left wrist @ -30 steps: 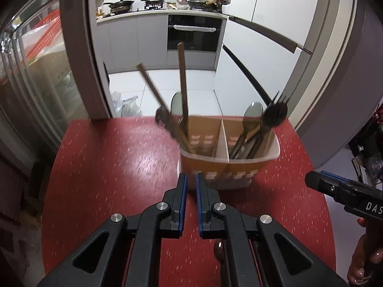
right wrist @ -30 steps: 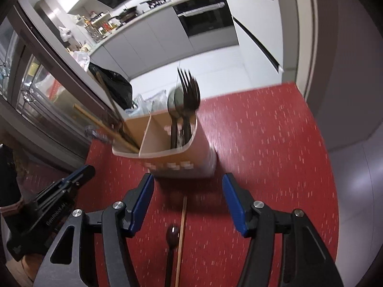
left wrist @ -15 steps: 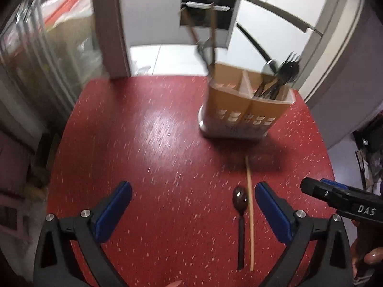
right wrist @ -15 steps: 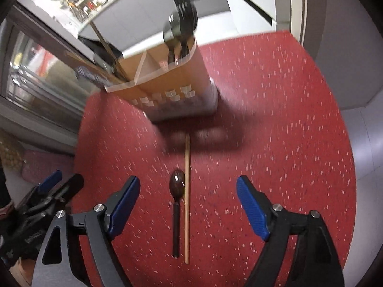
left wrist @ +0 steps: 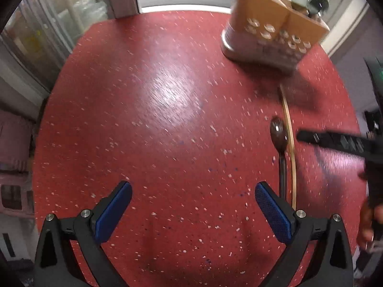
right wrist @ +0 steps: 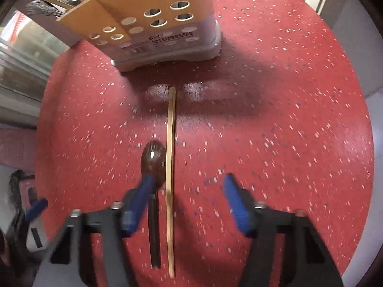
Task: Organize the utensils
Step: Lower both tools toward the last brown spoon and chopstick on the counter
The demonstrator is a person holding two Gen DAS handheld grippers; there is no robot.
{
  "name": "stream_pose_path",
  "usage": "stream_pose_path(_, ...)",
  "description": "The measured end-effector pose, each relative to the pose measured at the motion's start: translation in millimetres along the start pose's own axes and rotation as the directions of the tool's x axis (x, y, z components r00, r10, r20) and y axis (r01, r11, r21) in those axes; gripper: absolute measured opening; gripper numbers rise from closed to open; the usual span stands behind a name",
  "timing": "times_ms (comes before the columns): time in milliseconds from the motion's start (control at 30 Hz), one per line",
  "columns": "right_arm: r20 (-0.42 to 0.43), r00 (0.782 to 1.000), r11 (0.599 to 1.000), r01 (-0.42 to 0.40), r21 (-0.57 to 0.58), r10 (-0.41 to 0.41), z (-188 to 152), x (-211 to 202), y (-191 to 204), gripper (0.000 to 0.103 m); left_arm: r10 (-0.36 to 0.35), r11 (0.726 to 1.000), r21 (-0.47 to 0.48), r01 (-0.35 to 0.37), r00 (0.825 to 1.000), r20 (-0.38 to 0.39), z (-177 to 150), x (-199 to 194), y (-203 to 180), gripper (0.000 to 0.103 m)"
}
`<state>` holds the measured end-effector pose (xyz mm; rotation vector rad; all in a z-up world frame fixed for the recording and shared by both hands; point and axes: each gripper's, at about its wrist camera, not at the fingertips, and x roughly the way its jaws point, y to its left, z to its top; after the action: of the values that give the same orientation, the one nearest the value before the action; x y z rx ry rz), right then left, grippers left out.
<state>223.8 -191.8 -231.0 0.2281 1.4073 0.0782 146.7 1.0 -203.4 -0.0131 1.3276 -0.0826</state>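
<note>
The right gripper (right wrist: 185,186) is closing over the spoon (right wrist: 153,160) and chopstick (right wrist: 170,148) lying on the red table (right wrist: 287,119), seemingly untouched; the left gripper (left wrist: 192,202) is hanging wide open, empty

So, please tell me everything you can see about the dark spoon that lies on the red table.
The dark spoon is glossy brown-black, maybe wood or plastic, with an oval bowl and a thin straight handle. It lies flat on the red speckled table, its bowl toward the utensil holder but apart from it. A pale wooden chopstick lies alongside it, very close; whether they touch is unclear. The right gripper hangs above its handle, jaws closing, not yet gripping it.
</note>
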Motion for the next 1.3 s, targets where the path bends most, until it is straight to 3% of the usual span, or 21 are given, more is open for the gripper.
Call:
stream_pose_path(200, 0.021, 0.999, 0.999, 0.041, -0.011, -0.041, 17.8, 12.8, 9.5, 0.034, -0.009, 1.0, 0.005, 0.009, 1.0, -0.019, -5.8, 11.3, -10.9, 0.103)
stream_pose_path(400, 0.038, 0.994, 0.986, 0.102, -0.133, -0.098, 18.7, 14.3, 23.3, 0.028, -0.009, 1.0, 0.008, 0.009, 0.999, -0.03, -10.3, 14.9, -21.4, 0.103)
stream_pose_path(667, 0.05, 0.986, 0.958, 0.169, -0.231, -0.162, -2.2, 12.5, 7.5, 0.023, -0.013, 1.0, 0.014, 0.013, 0.999, -0.045, -9.9, 20.8, -26.4, 0.103)
stream_pose_path(767, 0.025, 0.99, 0.972, 0.142, -0.189, -0.14, -4.4, 9.1, -2.5, 0.023, -0.011, 1.0, 0.013, 0.012, 0.999, -0.048, -13.1, 24.3, -33.2, 0.103)
stream_pose_path(867, -0.013, 1.0, 0.998, 0.016, -0.063, -0.017, -8.1, 2.9, -20.0, 0.027, -0.008, 1.0, 0.0, 0.008, 0.999, -0.048, -12.4, 25.6, -32.2, 0.103)
stream_pose_path(967, -0.028, 0.998, 0.999, -0.052, -0.01, 0.052, -18.0, -1.1, -20.9, 0.028, 0.006, 1.0, -0.002, -0.006, 0.999, -0.05, -13.3, 26.8, -28.7, 0.103)
stream_pose_path(1067, -0.031, 0.999, 0.998, -0.04, -0.039, 0.039, -31.9, -0.4, -10.4, 0.028, 0.016, 1.0, -0.014, -0.017, 0.998, -0.055, -14.2, 28.6, -20.8, 0.103)
stream_pose_path(1300, -0.032, 0.999, 0.997, 0.02, -0.071, -0.022, -28.0, 13.7, 14.2, 0.028, 0.025, 0.999, -0.03, -0.026, 0.998, -0.058, -18.8, 27.1, -5.9, 0.103)
